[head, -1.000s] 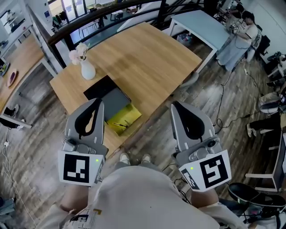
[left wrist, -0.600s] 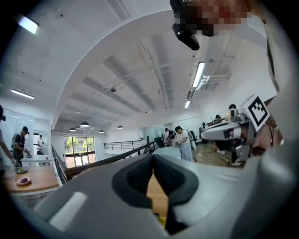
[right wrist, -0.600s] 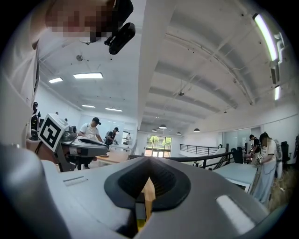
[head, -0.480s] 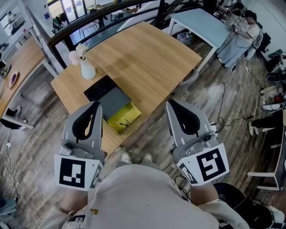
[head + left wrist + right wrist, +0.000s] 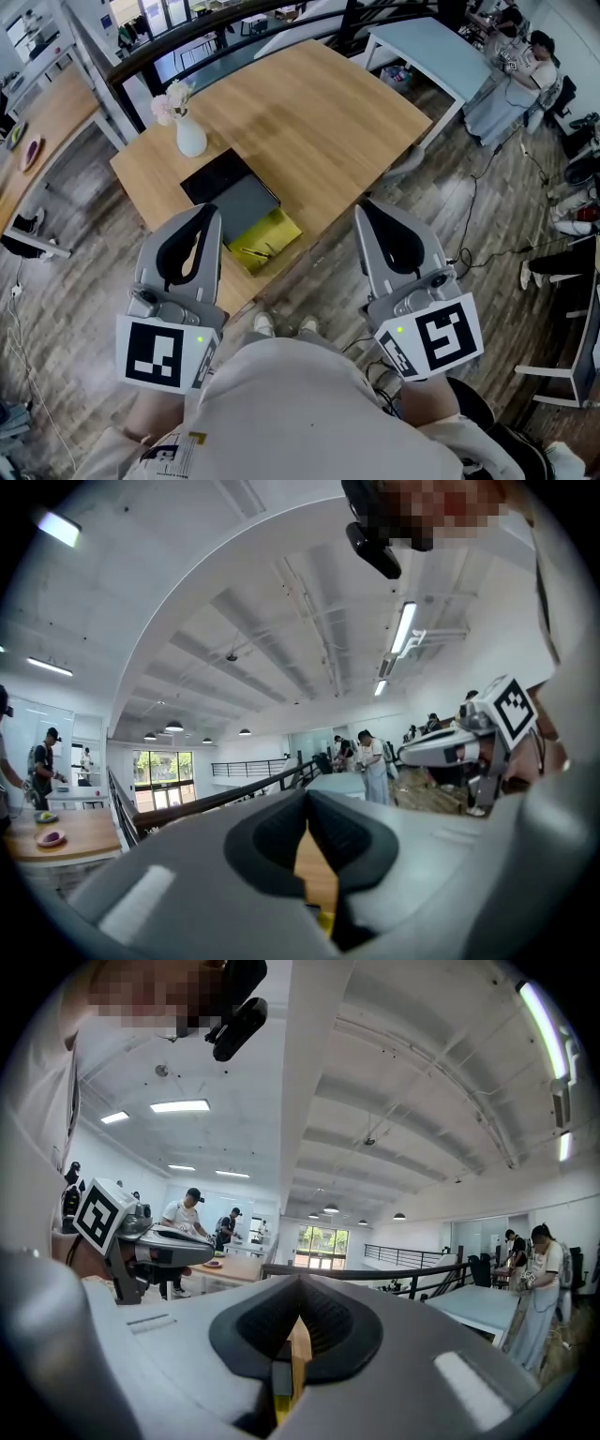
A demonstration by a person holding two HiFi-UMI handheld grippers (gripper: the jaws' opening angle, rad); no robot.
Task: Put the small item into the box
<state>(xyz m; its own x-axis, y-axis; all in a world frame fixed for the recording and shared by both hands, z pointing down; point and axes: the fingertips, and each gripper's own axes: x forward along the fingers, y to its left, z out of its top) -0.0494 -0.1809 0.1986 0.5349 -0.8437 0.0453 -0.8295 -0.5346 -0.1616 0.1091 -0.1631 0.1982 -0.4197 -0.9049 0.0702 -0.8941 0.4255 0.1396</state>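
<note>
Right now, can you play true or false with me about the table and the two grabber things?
1. The white vase has pink flowers in it. True.
2. The left gripper is holding the yellow thing. False: its jaws are together with nothing between them, and the yellow thing lies by the near edge of the wooden table.
3. The vase stands on the black tray. False: it stands on the bare wood, off the black tray.
4. The right gripper is shut and empty. True.
</note>
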